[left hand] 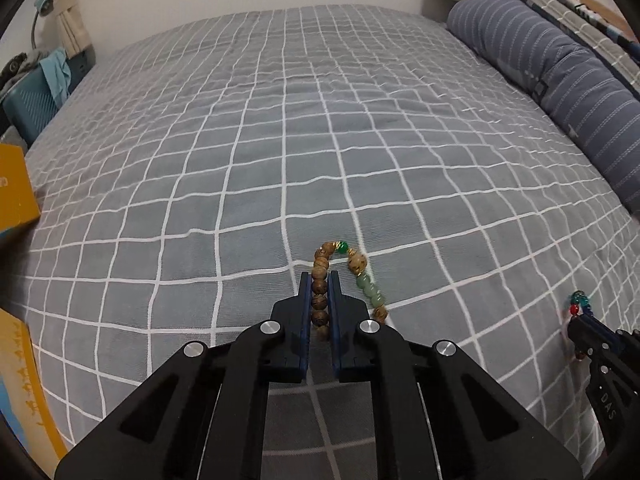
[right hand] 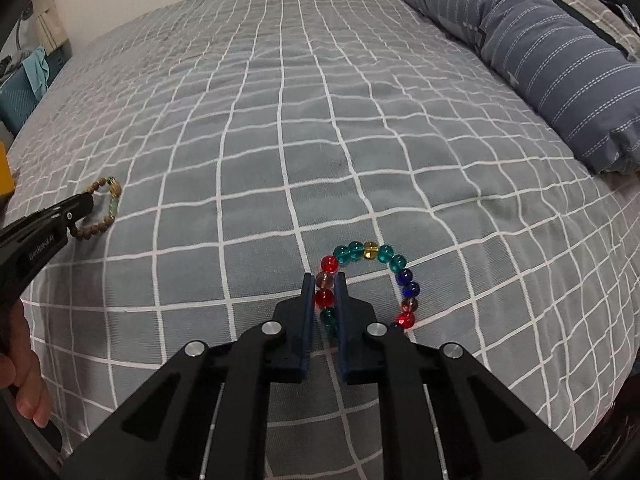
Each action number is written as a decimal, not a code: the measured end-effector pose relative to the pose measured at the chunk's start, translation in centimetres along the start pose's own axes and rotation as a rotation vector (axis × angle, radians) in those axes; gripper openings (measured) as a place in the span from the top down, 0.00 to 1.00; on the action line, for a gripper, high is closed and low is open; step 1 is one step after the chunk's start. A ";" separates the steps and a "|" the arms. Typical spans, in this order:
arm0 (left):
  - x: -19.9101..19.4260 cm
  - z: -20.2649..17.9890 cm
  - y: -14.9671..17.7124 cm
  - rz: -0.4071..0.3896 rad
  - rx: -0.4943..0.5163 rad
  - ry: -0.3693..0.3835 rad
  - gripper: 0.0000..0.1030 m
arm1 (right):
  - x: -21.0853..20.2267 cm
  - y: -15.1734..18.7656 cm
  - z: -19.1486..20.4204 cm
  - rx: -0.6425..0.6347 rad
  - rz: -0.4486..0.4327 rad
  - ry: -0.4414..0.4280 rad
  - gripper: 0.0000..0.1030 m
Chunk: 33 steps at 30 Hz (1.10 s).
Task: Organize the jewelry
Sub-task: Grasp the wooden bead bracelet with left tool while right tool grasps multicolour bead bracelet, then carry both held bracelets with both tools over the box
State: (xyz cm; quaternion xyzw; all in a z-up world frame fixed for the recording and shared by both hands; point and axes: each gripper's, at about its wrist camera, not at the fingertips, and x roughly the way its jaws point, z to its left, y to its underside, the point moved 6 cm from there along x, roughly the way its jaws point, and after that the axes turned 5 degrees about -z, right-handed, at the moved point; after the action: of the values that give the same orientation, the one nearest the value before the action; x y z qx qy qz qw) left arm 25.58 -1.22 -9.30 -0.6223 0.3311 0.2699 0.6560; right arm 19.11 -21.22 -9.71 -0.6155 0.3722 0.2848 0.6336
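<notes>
Two bracelets are in play on the grey bedspread with its white grid lines (left hand: 280, 128), one to each tool.

The left gripper (left hand: 320, 280), black with dark blue pads, has its jaws pressed together on the brown wooden-bead bracelet with pale green stone beads (left hand: 352, 268). About four wooden beads sit in a row between the pads. The rest of the loop curls out past the tips toward 1 o'clock and comes back down the right side through one bright green bead, a large carved tan bead and three or four pale green ones. In the right wrist view the same bracelet shows at 9 o'clock, lying on the spread at the left gripper's tip.

The right gripper (right hand: 324, 280), built alike, is clamped on the bracelet of round coloured glass beads (right hand: 370, 256). Three beads lie between its pads: a pinkish clear one, a red one and a teal one. Beyond the tips the loop arcs toward 1 o'clock: one red, two teal, one yellow, two teal, two deep blue, a pinkish one and another red.

One blue striped bolster pillow (left hand: 552, 76) lies along the bed's edge at 2 o'clock. A yellow cardboard box (left hand: 16, 188) shows at 9 o'clock in the left view. A hand (right hand: 20, 364) grips the left tool's handle at 8 o'clock in the right view.
</notes>
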 end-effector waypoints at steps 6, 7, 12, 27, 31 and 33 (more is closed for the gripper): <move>-2.5 -0.5 -0.5 -0.040 0.001 0.026 0.93 | -1.3 -0.4 -0.4 0.015 -0.031 -0.004 0.91; -3.0 -0.7 -0.6 -0.048 0.004 0.034 0.93 | -1.8 -0.5 -0.4 0.019 -0.042 -0.008 0.91; -5.3 -1.5 -0.6 -0.071 0.022 0.072 0.93 | -3.7 -0.9 -0.1 0.021 -0.089 -0.022 0.91; -11.5 -1.5 -0.1 -0.155 0.023 0.080 0.93 | -8.3 -1.4 2.7 -0.031 -0.194 -0.080 0.91; -12.1 -0.8 0.8 -0.149 0.017 0.067 0.93 | -9.0 -1.2 3.7 -0.056 -0.207 -0.091 0.91; -12.2 -0.4 1.3 -0.139 0.012 0.062 0.93 | -9.2 -1.0 4.4 -0.068 -0.210 -0.097 0.91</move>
State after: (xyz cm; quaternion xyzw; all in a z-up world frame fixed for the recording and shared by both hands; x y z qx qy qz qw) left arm 16.83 -0.84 -0.75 -0.6477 0.3088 0.2024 0.6664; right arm 15.32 -16.09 -1.72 -0.6579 0.2648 0.2586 0.6559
